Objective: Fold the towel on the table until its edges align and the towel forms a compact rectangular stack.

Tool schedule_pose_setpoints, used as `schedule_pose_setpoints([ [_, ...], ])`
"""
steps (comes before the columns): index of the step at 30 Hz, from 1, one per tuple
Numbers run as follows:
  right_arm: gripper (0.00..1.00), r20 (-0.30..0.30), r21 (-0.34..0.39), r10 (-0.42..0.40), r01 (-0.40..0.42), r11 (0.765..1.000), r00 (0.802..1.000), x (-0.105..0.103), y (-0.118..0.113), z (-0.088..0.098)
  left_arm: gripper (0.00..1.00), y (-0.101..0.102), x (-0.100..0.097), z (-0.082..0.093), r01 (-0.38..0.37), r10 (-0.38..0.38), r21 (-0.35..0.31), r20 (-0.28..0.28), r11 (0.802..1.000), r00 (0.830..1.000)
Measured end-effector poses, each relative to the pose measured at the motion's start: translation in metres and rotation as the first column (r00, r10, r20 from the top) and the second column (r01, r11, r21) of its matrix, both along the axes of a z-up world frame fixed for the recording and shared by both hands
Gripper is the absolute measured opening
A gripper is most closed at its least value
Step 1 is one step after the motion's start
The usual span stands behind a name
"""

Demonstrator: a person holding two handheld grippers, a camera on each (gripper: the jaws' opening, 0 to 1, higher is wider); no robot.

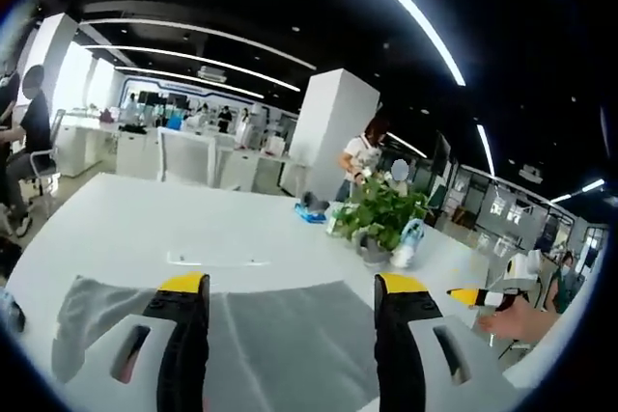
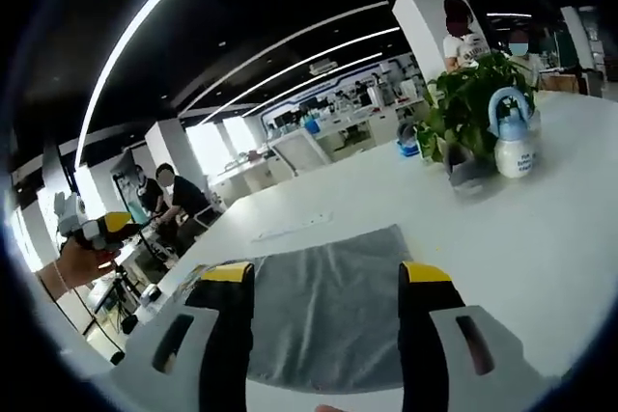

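Left gripper view looks along the left gripper (image 1: 293, 288), jaws spread wide and holding nothing, with the grey towel (image 1: 280, 335) lying flat on the white table (image 1: 126, 219) just ahead and beneath them. In the right gripper view, the right gripper (image 2: 328, 275) is equally wide and bare over the same towel (image 2: 328, 311). Both seem poised to take an edge for a first fold. A potted plant (image 2: 470, 103) and spray bottle (image 2: 512, 142) stand well beyond.

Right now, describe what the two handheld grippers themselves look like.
The left gripper has two black jaws with bright yellow tips, set on pale grey housings with dark slots. The right gripper is built the same: black jaws, yellow tips, grey slotted housings. Each also appears at the edge of the other's view, yellow-and-black tipped with a white body, held in a bare hand. No cables or sleeves are visible.
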State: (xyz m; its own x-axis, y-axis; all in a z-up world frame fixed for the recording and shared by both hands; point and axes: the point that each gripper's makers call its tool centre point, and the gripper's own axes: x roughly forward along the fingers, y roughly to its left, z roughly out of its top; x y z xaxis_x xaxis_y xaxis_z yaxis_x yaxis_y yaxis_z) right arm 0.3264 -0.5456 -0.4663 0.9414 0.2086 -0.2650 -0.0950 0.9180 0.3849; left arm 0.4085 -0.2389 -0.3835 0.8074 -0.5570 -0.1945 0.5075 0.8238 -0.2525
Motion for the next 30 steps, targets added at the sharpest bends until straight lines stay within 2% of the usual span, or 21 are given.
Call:
schedule_pose_setpoints([
  [5,0.53,-0.043,0.005,-0.027,0.027,1.0,0.999,-0.004,-0.006,-0.015,0.64,-0.028,0.008,0.005,0.076,-0.076,-0.002,-0.008,0.997,0.997],
  [9,0.48,-0.079,0.018,-0.046,0.047,0.999,0.996,-0.009,-0.014,-0.029,0.63,-0.048,0.012,0.009,0.123,-0.123,0.01,0.002,0.992,0.992],
  [12,0.47,-0.103,-0.001,-0.062,0.062,0.998,0.993,-0.012,-0.022,-0.036,0.62,-0.061,0.017,0.009,0.158,-0.158,0.021,0.003,0.987,0.987],
  [20,0.41,-0.153,-0.041,-0.069,0.064,0.997,0.986,-0.013,-0.035,-0.058,0.61,-0.092,0.024,0.024,0.203,-0.205,0.048,0.041,0.978,0.978],
  [26,0.39,-0.168,-0.008,-0.058,0.058,0.998,0.984,-0.009,-0.042,-0.073,0.63,-0.114,0.033,0.024,0.23,-0.231,0.046,0.026,0.972,0.973],
  [29,0.39,-0.183,-0.007,-0.032,0.031,0.999,0.983,-0.006,-0.04,-0.08,0.62,-0.122,0.038,0.027,0.237,-0.238,0.03,0.028,0.971,0.971],
  [30,0.39,-0.19,-0.01,-0.026,0.025,1.0,0.981,-0.005,-0.04,-0.081,0.62,-0.126,0.041,0.03,0.238,-0.238,0.006,0.027,0.971,0.971],
])
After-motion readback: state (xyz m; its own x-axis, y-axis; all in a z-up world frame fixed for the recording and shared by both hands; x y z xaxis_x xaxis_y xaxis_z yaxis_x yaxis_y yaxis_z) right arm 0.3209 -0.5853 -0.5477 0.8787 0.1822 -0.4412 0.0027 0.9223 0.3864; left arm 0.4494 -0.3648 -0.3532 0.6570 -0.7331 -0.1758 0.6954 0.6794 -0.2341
